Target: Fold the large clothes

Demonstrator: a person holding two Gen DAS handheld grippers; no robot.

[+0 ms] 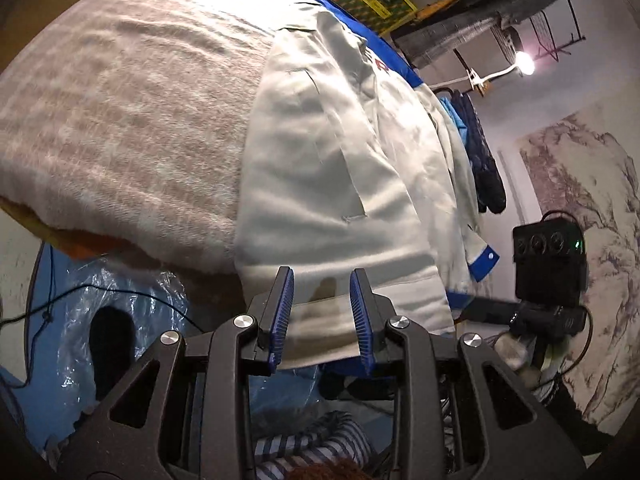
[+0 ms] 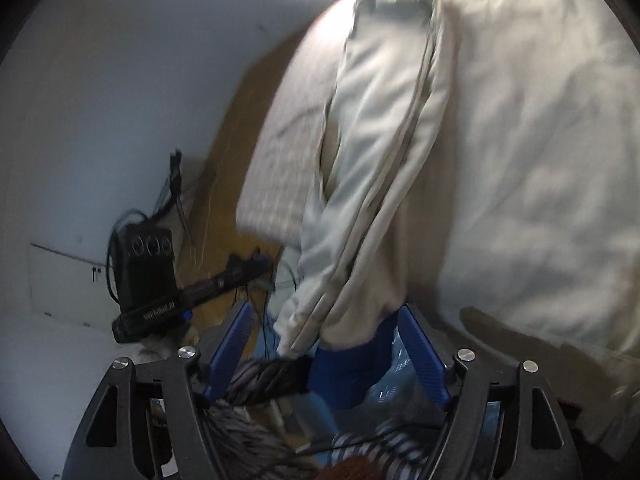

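Observation:
A pale grey jacket (image 1: 340, 160) with blue trim lies on a bed covered by a beige blanket (image 1: 120, 100). Its lower part hangs over the near edge. My left gripper (image 1: 322, 276) is at that edge, its blue pads a little apart; a flat band of the hem (image 1: 324, 320) runs between them without being pinched. In the right wrist view the jacket (image 2: 520, 140) fills the right side and a sleeve (image 2: 360, 200) hangs down. My right gripper (image 2: 327, 308) stands wide open, and the sleeve's blue cuff (image 2: 344, 372) dangles loose between the jaws.
A black camera unit on a stand (image 1: 550, 260) (image 2: 148, 264) is close beside the bed. Crinkled blue plastic (image 1: 120, 300) and cables lie on the floor below. Dark clothes (image 1: 486, 168) hang past the jacket, near a lit lamp (image 1: 525, 63). A striped sleeve (image 1: 320, 440) shows below the gripper.

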